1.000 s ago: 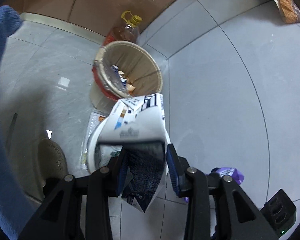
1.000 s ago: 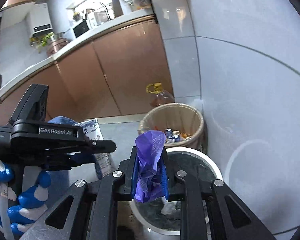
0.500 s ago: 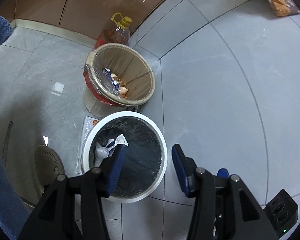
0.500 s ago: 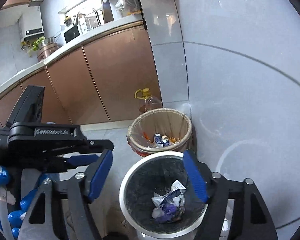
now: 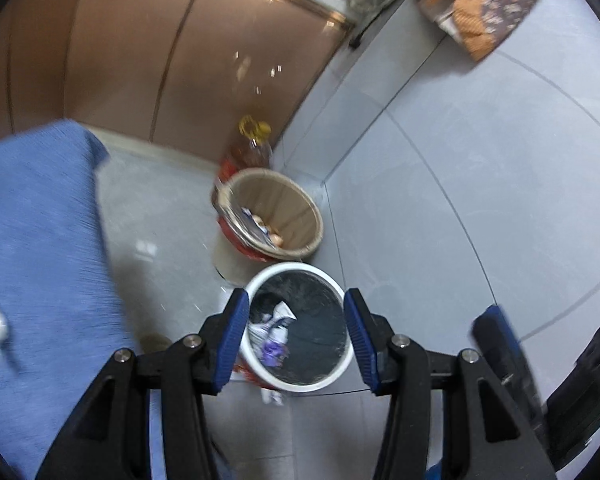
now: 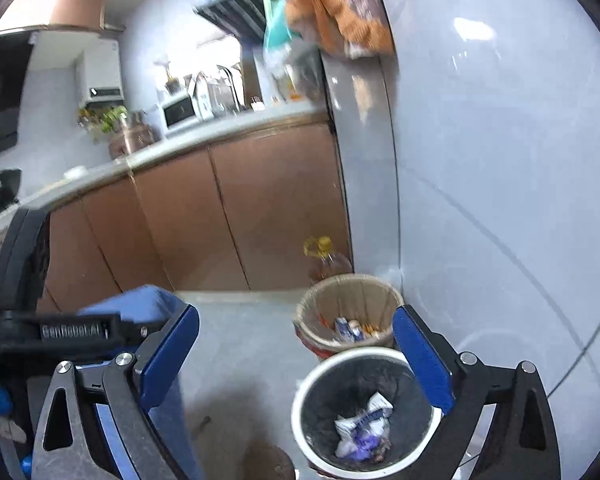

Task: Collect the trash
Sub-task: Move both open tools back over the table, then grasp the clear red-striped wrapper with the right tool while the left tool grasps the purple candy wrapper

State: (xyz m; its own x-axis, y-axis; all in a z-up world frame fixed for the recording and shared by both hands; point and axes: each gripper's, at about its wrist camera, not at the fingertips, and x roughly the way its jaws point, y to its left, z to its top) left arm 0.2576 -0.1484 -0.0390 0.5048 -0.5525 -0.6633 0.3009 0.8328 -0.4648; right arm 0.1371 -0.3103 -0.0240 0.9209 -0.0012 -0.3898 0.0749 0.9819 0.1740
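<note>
Both grippers, left (image 5: 296, 338) and right (image 6: 296, 356), spread empty; crumpled white wrapper (image 6: 362, 420) and seemingly purple scrap (image 6: 360, 442) in bin (image 6: 300, 404)

Blurred blue sleeve (image 5: 40, 240), perhaps denim, cut off left

The pale grey tiled floor (image 5: 172, 216) is carrying everything here. A white-rimmed bin with a black liner (image 5: 332, 380) is standing on it, just beside a beige basket bin (image 5: 296, 204) nearer the wall corner. Behind the basket, an amber bottle with a yellow cap (image 5: 254, 148) is standing against the brown cabinet base. A scrap of paper (image 5: 272, 396) is lying at the white bin's foot.
</note>
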